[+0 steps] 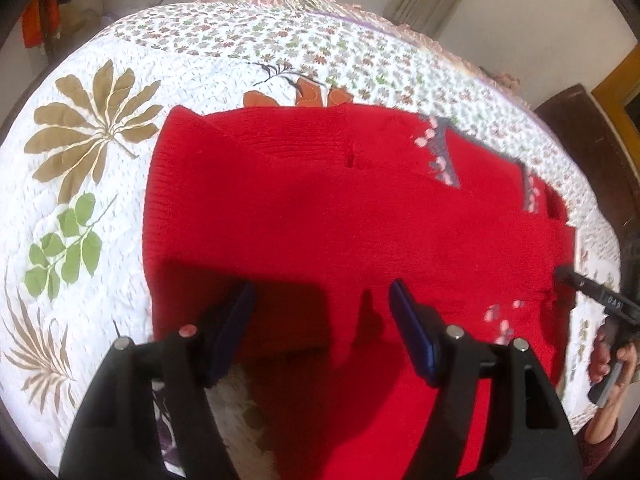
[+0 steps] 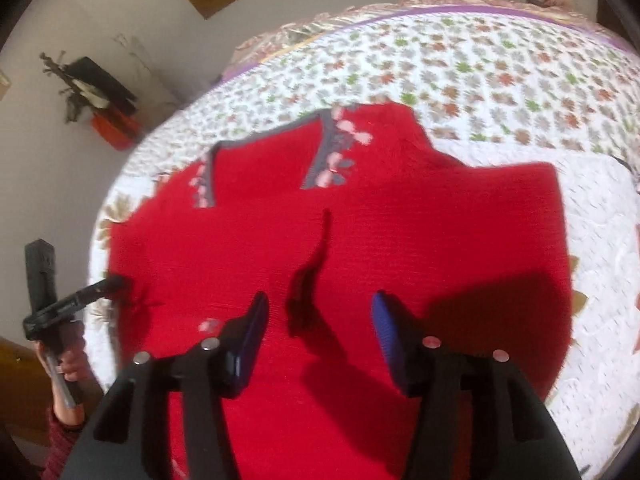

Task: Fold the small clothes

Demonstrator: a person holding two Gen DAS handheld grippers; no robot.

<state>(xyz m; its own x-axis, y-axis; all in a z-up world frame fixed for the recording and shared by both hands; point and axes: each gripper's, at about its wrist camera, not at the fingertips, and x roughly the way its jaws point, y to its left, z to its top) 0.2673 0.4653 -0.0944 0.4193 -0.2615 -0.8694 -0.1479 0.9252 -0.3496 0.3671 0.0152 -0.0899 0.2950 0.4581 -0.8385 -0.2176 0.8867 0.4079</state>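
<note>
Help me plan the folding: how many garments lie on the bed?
1: a red sweater, spread flat across the middle of the floral quilt. Anything lying beneath it would be hidden.

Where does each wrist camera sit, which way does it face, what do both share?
Left wrist: on left gripper, facing forward over red sweater on quilt; own open fingers, right gripper, right hand at right edge.
Right wrist: on right gripper, facing forward over sweater; own open fingers, left gripper, left hand at left edge.
Shared: sweater, quilt.
</note>
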